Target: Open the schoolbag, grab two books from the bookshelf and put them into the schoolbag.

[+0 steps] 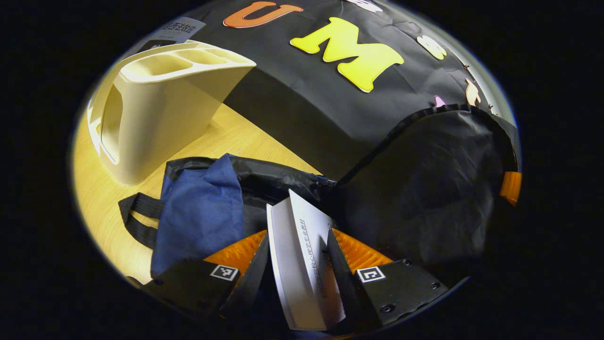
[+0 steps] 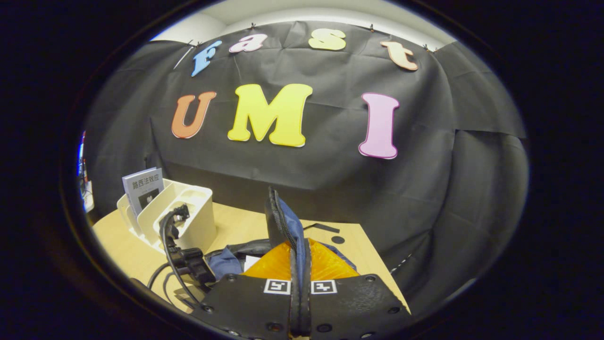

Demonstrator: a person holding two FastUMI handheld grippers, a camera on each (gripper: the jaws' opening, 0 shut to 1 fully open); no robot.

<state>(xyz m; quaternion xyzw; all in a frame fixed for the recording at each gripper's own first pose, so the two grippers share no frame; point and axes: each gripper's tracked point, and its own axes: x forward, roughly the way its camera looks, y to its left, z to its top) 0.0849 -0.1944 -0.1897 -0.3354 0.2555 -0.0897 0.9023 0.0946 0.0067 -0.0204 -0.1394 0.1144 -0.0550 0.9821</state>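
1. Lowering a white paperback book (image 1: 302,264), clamped in the left gripper (image 1: 298,255), toward the dark blue fabric schoolbag (image 1: 203,212).
2. The right gripper (image 2: 300,264) pinches the schoolbag's flap (image 2: 283,222) upright.
3. A second grey book (image 2: 143,189) stands in the cream plastic bookshelf (image 2: 184,212) beyond the schoolbag, probably next.

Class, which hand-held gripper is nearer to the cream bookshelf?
Left. The left hand-held gripper, holding a white book, sits just beside the bookshelf. The right hand-held gripper, pinching the schoolbag flap, is farther away.
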